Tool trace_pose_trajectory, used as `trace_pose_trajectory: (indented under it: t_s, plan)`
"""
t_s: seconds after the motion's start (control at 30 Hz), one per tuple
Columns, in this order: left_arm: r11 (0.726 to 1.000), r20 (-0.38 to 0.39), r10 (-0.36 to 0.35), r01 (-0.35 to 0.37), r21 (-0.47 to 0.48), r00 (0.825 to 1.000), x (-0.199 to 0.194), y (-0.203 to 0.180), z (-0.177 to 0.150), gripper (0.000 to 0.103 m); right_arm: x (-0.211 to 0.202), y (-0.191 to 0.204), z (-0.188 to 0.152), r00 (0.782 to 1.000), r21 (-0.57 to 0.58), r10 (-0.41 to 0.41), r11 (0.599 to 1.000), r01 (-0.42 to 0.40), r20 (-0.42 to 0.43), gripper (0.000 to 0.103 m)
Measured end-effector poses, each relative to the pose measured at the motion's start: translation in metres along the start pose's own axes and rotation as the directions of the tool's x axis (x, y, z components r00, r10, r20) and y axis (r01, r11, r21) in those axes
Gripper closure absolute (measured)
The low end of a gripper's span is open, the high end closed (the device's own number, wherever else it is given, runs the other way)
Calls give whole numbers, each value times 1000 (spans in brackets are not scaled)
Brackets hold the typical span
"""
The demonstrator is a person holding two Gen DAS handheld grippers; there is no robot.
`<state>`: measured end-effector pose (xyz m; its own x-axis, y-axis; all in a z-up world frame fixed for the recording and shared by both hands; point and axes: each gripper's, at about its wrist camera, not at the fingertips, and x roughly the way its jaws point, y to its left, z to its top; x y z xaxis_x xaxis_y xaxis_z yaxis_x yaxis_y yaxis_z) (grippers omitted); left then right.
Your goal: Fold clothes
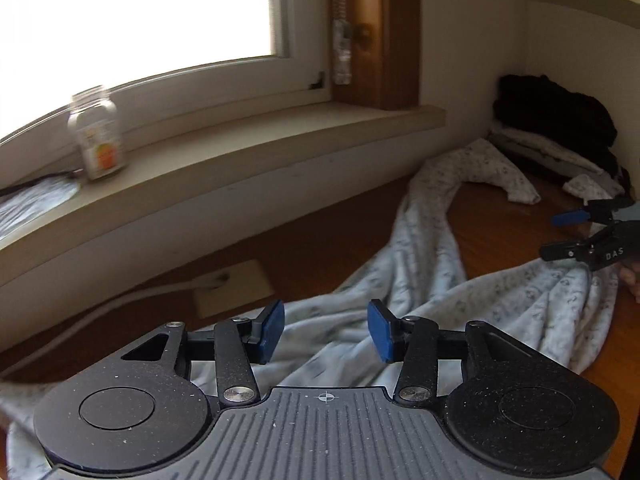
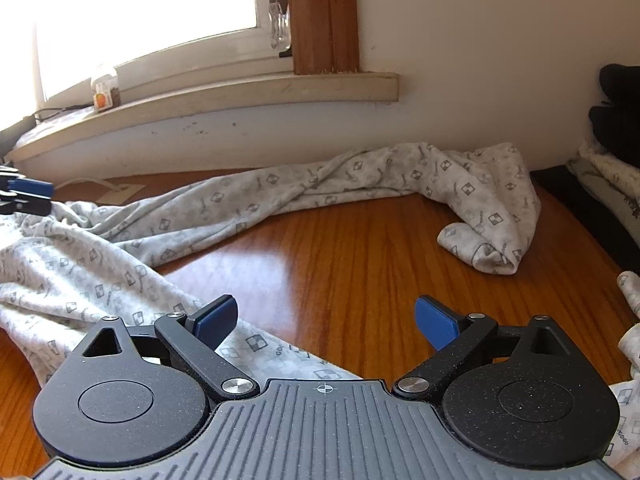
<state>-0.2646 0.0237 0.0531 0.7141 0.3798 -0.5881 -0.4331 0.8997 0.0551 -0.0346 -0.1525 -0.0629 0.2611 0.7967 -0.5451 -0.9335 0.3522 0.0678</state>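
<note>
A white garment with a small grey print (image 1: 420, 280) lies rumpled across the wooden table (image 1: 500, 232); it looks like pyjama trousers, one leg stretched along the wall (image 2: 320, 188). My left gripper (image 1: 326, 330) is open, just above the cloth, holding nothing. My right gripper (image 2: 326, 322) is open wide above the table and the cloth's edge, empty. The right gripper shows at the right edge of the left wrist view (image 1: 576, 234). The left gripper shows at the left edge of the right wrist view (image 2: 28, 196).
A window sill (image 1: 240, 152) runs behind the table with a glass jar (image 1: 98, 136) on it. A pile of dark and light clothes (image 1: 552, 128) sits in the far right corner. A wall socket plate with a white cable (image 1: 232, 286) lies low on the wall.
</note>
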Motion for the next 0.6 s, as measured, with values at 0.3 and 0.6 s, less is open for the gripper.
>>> trace_pose_trajectory:
  t_s: [0.3,0.6]
  plan:
    - [996,-60,-6,11,89,998,15,-29,-18,66,-1,-1,0,1000,2,0,1000,0,4,8]
    - [989,-25,-110,112,98,994,-35,-46,-32,101,2,2,1,1000,-8,-17,1000,16,-13,8]
